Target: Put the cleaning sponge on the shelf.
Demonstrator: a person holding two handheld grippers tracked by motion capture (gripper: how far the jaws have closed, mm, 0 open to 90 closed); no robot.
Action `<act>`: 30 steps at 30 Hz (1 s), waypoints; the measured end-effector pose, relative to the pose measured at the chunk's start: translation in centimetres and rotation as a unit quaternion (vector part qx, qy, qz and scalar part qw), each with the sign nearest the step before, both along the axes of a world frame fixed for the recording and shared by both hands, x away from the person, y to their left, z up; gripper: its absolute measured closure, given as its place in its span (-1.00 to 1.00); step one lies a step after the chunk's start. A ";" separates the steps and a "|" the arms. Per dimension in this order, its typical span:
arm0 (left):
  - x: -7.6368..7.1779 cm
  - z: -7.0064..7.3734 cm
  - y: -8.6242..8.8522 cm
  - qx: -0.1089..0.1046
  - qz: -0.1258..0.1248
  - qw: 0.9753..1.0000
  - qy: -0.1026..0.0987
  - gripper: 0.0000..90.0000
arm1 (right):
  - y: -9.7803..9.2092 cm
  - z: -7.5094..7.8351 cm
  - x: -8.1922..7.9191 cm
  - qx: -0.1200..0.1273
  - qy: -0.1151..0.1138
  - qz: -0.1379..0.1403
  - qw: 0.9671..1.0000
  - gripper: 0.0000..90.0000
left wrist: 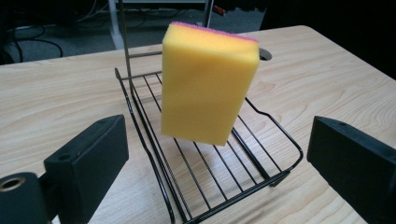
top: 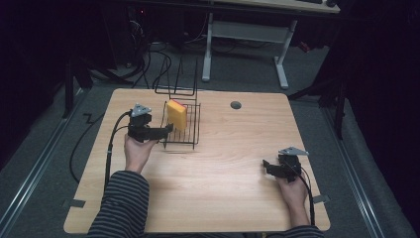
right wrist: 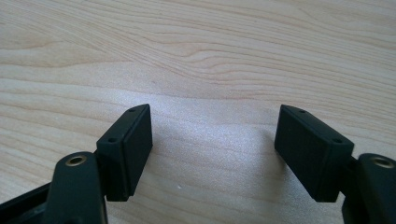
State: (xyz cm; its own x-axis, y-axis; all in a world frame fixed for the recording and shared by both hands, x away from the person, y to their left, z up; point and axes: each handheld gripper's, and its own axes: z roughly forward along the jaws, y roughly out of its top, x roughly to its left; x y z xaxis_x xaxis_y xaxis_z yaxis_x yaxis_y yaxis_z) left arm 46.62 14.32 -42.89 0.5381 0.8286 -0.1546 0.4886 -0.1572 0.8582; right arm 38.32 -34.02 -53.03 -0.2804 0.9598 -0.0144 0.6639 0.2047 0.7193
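My left gripper [top: 166, 130] sits at the rack's [top: 194, 130] near edge, jaws spread wide and holding nothing. The sponge [top: 177, 115] stands upright on the rack's wire floor, yellow face toward me, pink layer on top, apart from both jaws. I judge the placing done; what's left on this side is only backing away. Far right, my right gripper [top: 268, 166] rests low over bare table [top: 228, 173], jaws also wide and empty, well apart from the rack.
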 end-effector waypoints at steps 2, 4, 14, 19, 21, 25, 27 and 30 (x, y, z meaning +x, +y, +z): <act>-0.3 0.2 0.2 -0.003 0.002 1.000 -0.003 -0.86 | 0.0 0.0 0.0 0.000 0.000 0.001 1.000 -0.38; -0.5 0.3 0.3 -0.003 0.003 1.000 -0.005 -0.85 | 0.0 0.0 0.0 0.000 0.000 0.001 1.000 -0.38; -2.1 1.4 2.5 -0.022 0.019 0.999 -0.018 -0.84 | 0.0 0.0 0.0 0.000 0.000 0.000 1.000 -0.38; -2.7 1.7 3.0 -0.023 0.020 0.999 -0.020 -0.83 | 0.0 0.0 0.0 0.000 0.000 0.000 1.000 -0.38; -2.9 1.9 3.3 -0.023 0.022 0.999 -0.021 -0.83 | 0.0 0.0 0.0 -0.001 0.000 0.000 1.000 -0.38; -3.4 2.3 3.6 -0.027 0.025 0.999 -0.028 -0.83 | 0.0 0.0 0.0 0.000 0.000 0.000 1.000 -0.38; -3.7 2.5 3.8 -0.028 0.026 0.999 -0.030 -0.82 | 0.0 0.0 0.0 0.000 0.000 0.000 1.000 -0.38; -4.0 2.7 4.1 -0.026 0.028 0.999 -0.033 -0.82 | 0.0 0.0 0.0 -0.001 0.000 0.001 1.000 -0.38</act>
